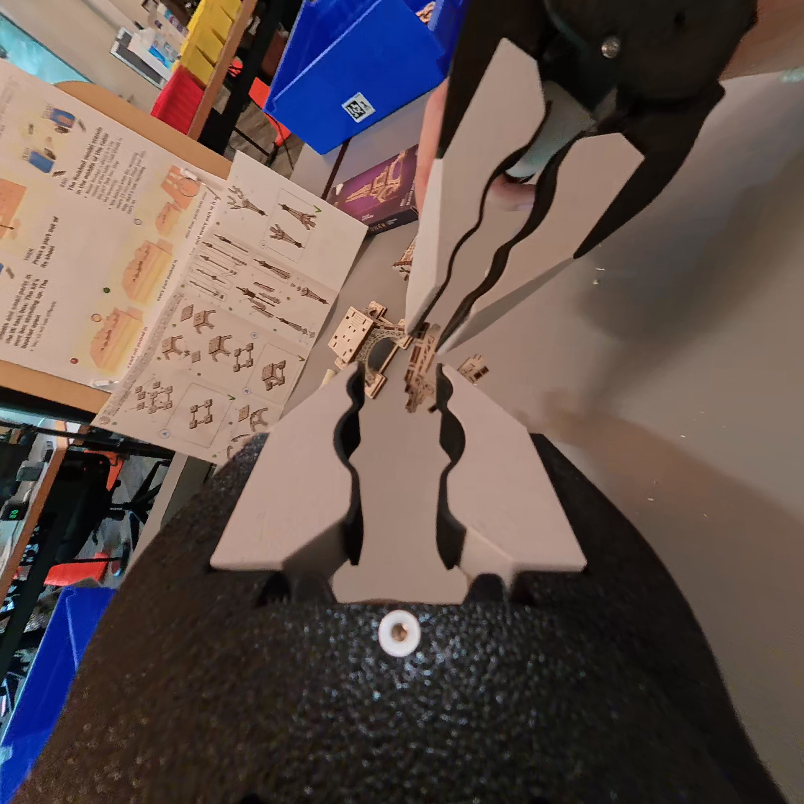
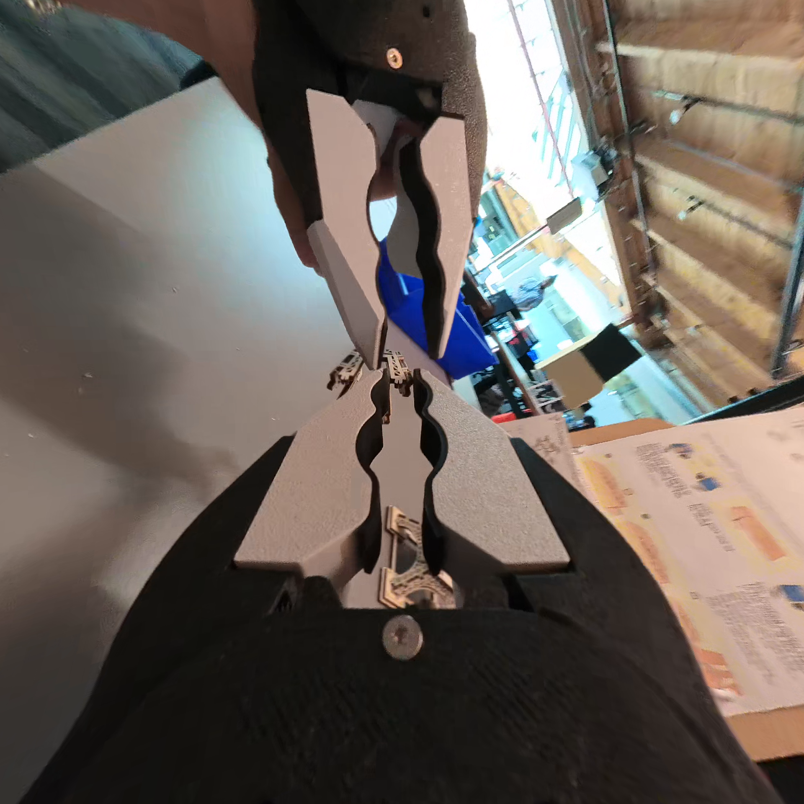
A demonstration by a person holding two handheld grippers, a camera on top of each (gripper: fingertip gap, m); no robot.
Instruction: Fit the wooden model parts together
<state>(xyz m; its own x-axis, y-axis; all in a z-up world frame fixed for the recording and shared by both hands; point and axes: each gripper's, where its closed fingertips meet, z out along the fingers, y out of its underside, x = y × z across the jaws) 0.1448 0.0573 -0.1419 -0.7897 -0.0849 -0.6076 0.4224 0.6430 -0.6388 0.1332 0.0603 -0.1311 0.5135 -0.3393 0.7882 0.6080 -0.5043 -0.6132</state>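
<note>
**Two matching handheld grippers**

Left gripper and right gripper each have a speckled black body, two pale grey wedge fingers with wavy black inner edges, and a central screw near the camera.

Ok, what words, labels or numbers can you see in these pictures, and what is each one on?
Instruction sheet: printed paragraphs beside step diagrams, mostly blurred; I won't quote the wording.
Purple box: a printed title, small and partly hidden.
Blue bin: a square black-and-white code sticker, with no readable words.
</note>
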